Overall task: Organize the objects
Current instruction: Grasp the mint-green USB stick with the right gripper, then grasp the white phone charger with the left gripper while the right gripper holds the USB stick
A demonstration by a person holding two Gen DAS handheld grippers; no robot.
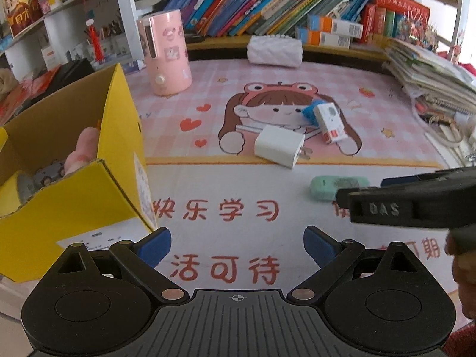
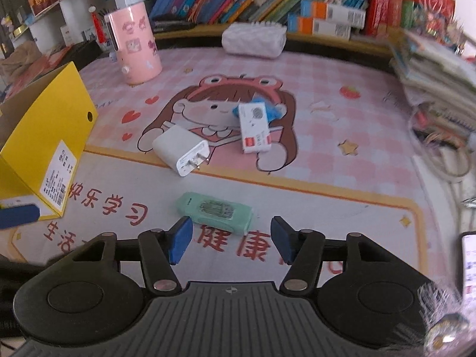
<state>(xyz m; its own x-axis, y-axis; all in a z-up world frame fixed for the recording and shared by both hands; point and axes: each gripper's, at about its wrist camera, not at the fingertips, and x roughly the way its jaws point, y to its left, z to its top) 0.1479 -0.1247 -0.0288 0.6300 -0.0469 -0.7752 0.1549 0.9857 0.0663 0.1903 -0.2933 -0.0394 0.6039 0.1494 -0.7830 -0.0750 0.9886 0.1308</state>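
A mint-green eraser (image 2: 215, 212) lies on the desk mat just ahead of my right gripper (image 2: 230, 242), whose blue pads stand apart with nothing between them. In the left wrist view the eraser (image 1: 330, 189) is partly hidden behind the right gripper's black finger (image 1: 407, 205). Farther back lie a white charger plug (image 2: 181, 153), a small white box with a red label (image 2: 255, 128) and a blue fuzzy thing (image 2: 273, 108) behind it. My left gripper (image 1: 237, 250) is open and empty beside the yellow cardboard box (image 1: 71, 208), which holds a pink plush (image 1: 84, 148).
A pink cylindrical appliance (image 1: 165, 52) and a white tissue pack (image 1: 275, 50) stand at the back of the mat. Books fill the shelf (image 1: 267, 3) behind. A paper stack (image 1: 431, 74) and cables crowd the right side. A phone (image 2: 470, 264) lies at the right edge.
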